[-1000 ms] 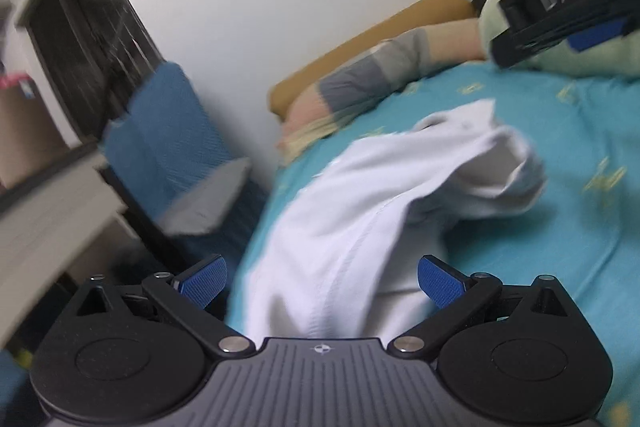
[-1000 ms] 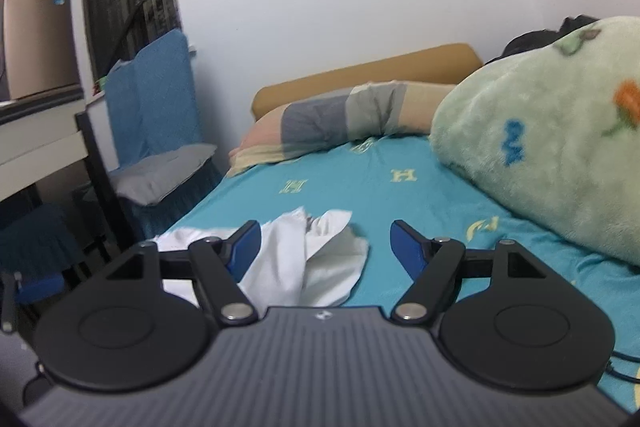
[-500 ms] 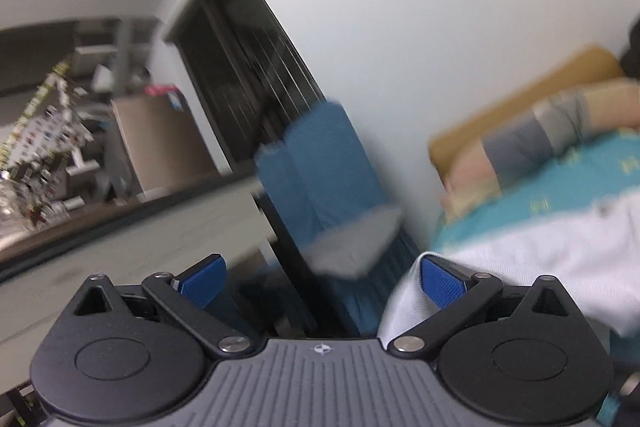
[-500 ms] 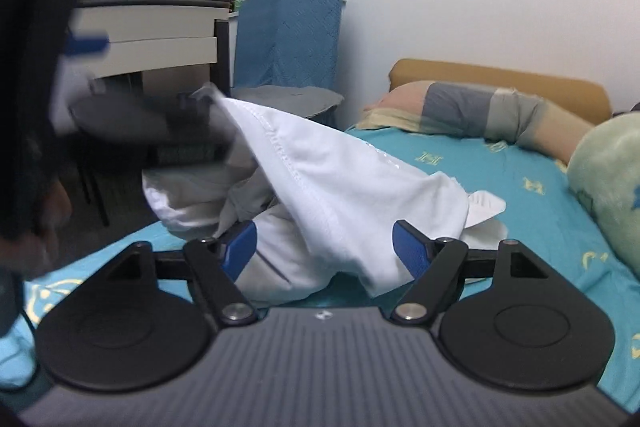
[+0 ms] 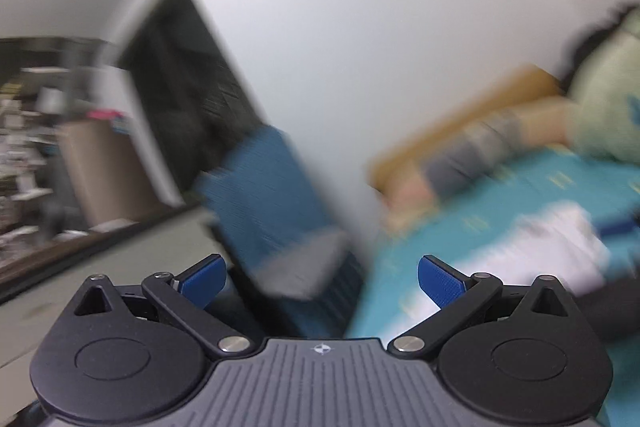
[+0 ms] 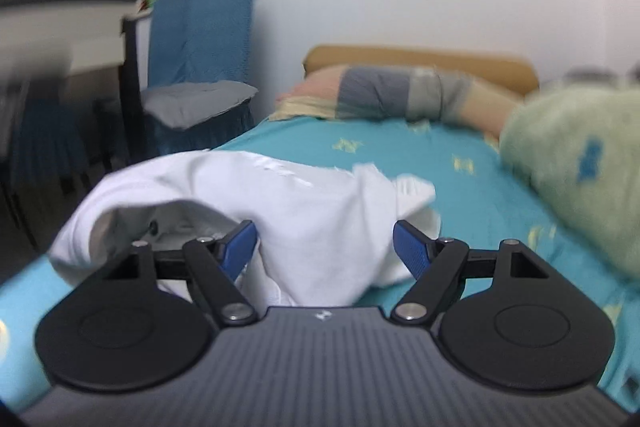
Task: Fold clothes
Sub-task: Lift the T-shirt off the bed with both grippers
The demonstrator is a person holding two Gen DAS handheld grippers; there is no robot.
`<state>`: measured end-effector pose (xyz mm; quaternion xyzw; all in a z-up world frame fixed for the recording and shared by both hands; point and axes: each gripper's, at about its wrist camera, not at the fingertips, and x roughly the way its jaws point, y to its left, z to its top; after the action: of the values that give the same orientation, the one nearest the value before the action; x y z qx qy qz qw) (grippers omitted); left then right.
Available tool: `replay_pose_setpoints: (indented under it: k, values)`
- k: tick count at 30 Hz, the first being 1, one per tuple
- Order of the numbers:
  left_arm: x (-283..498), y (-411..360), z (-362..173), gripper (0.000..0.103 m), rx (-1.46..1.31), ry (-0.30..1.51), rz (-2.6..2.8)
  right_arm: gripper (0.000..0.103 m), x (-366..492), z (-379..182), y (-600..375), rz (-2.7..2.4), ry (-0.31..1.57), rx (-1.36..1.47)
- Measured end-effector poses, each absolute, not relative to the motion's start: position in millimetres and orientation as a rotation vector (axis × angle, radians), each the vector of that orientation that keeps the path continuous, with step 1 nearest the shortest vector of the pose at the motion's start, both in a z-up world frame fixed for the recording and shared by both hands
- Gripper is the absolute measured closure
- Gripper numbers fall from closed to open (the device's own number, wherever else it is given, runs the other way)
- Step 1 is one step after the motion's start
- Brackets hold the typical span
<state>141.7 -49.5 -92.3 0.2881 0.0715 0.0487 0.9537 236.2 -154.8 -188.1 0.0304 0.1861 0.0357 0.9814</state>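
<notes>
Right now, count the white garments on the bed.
1: a crumpled white garment lies on the teal sheet near the bed's foot, just ahead of the open right gripper. Folds may hide another piece.

My left wrist feed is motion-smeared almost everywhere. The white garment (image 5: 556, 247) at 4 o'clock is just a pale streak, and I can't make out its edges or folds. The shelves (image 5: 24, 155) at 9 o'clock are mush, nothing on them readable. On the right wrist feed, the garment's near hem drops behind the right gripper (image 6: 325, 245) body, so that part's hidden. The green blanket (image 6: 580, 171) at 3 o'clock is cut off by the edge.
</notes>
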Motion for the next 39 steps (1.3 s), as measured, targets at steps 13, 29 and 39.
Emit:
replay_pose_setpoints:
  k: [13, 29, 39]
  values:
    - [184, -50, -157, 0.000, 0.697, 0.266, 0.346, 0.026, 243, -192, -177, 0.134, 0.409, 0.272]
    - [173, -25, -86, 0.000, 0.484, 0.097, 0.455, 0.021, 218, -190, -120, 0.037, 0.311, -0.083]
    - [138, -40, -42, 0.000, 0.324, -0.020, 0.394, 0.019, 186, -112, -188, -0.215, 0.045, 0.126]
